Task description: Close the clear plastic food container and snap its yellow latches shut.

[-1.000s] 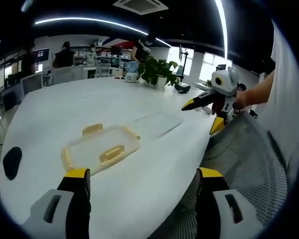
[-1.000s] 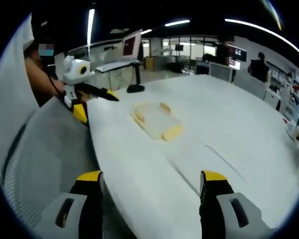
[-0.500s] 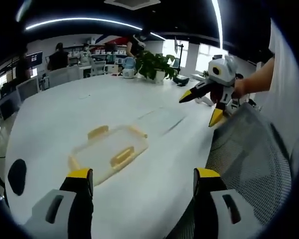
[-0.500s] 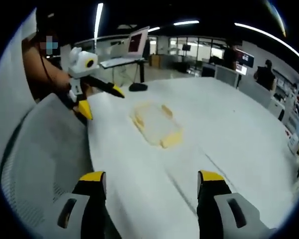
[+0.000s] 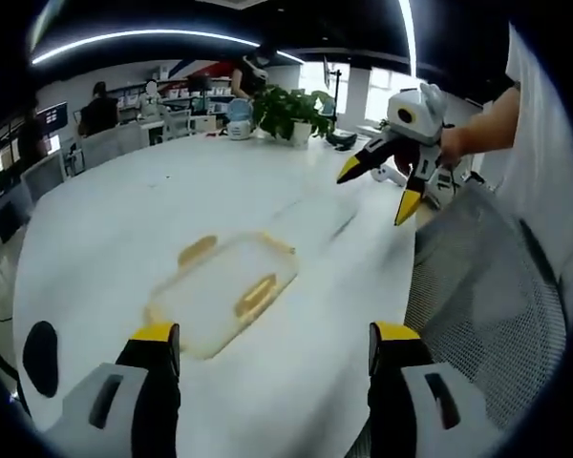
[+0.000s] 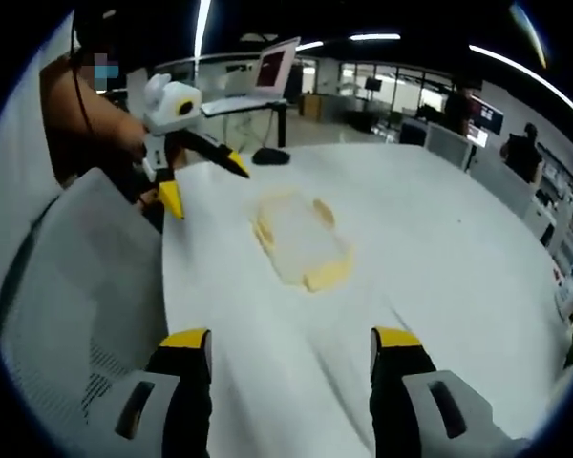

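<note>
A big white table (image 5: 172, 181) takes most of the room in front of the person, and its top is nearly bare. At its near edge stands a grey mesh office chair (image 5: 477, 296), whose back is between the person and the table; in the right gripper view the same chair (image 6: 76, 277) is at the left.

On the table lies the clear plastic food container (image 5: 224, 291), flat and low, with yellow latches (image 5: 256, 294) on its sides. It is blurred, so I cannot tell if the lid is pressed down or if the latches are snapped. In the right gripper view the container (image 6: 298, 239) is in the middle of the table, well apart from both grippers.

The left gripper (image 5: 267, 348) hangs over the near edge of the table, and its yellow-tipped jaws stand wide apart with nothing between them. The right gripper (image 6: 291, 343) is also above the near edge, its jaws spread wide and empty. In the left gripper view the right gripper (image 5: 387, 181) comes in from the right, held up in a hand (image 5: 454, 143), jaws parted.

A potted plant (image 5: 291, 110) stands at the far side of the table. A small black oval (image 5: 40, 351) lies at the left edge of the table.
</note>
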Motion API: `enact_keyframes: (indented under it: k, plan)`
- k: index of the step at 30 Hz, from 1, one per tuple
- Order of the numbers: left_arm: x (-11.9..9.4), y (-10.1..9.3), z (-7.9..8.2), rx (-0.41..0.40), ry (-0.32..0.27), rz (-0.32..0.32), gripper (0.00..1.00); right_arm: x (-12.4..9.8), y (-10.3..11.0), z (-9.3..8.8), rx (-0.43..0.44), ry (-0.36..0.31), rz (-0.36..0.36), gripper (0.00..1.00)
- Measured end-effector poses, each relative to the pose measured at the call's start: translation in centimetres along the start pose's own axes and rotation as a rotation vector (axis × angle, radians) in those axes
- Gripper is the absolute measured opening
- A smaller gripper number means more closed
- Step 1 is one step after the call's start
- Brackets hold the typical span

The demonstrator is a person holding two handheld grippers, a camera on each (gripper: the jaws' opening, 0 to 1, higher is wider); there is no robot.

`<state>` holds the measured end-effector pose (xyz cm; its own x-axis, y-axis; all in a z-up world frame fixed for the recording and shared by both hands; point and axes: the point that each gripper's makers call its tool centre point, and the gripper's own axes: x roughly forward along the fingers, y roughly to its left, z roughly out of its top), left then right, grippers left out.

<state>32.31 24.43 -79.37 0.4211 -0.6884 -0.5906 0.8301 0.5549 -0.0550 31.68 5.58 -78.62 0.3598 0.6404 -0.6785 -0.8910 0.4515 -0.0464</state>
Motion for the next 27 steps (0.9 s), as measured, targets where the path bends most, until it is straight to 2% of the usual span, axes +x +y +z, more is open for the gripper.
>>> enact_keyframes:
  k: [3, 8, 13, 15, 27]
  plan:
    - [0.2, 0.4, -0.2, -0.006, 0.011, -0.012, 0.82, 0.6, -0.1, 0.4, -0.016, 0.016, 0.011, 0.67]
    - [0.6, 0.8, -0.4, 0.034, 0.039, -0.03, 0.77, 1.5, -0.4, 1.1, -0.033, 0.026, 0.023, 0.67]
    - [0.9, 1.8, -0.3, 0.047, 0.045, -0.027, 0.78, 2.3, -0.7, 1.8, -0.045, 0.03, 0.036, 0.67]
    - [0.9, 2.2, -0.2, 0.052, 0.049, -0.028, 0.77, 2.7, -0.8, 1.7, -0.083, 0.052, 0.04, 0.66]
    - [1.1, 4.3, -0.3, 0.141, 0.105, -0.025, 0.75, 4.2, -1.7, 2.4, -0.115, 0.075, 0.067, 0.66]
